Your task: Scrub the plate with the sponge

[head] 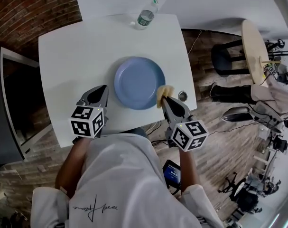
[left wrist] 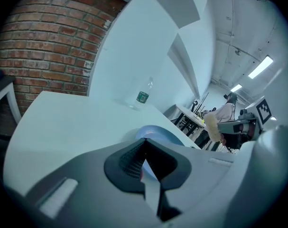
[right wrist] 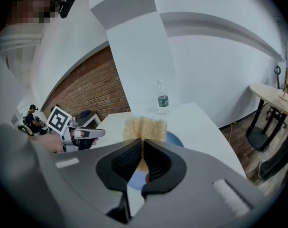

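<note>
Your left gripper (left wrist: pixel 144 140) has its jaws pressed together on nothing, tips just beside the near-left rim of the round blue plate (head: pixel 139 82). Your right gripper (right wrist: pixel 143 141) is pinching the yellow porous sponge (right wrist: pixel 144 128), and the sponge sits at the plate's right rim. I can't tell whether it's touching the rim or just above it.

The plate lies flat near the middle of the white square table (head: pixel 63 56). A clear plastic water bottle with a green label (head: pixel 146 17) stands at the far edge, well apart.

My read is that this is the approach step, scrubbing not yet started. Next, bring the sponge down flat on the plate face and wipe across it. The plate looks likely to slide, so brace its left rim with the closed left tips.
</note>
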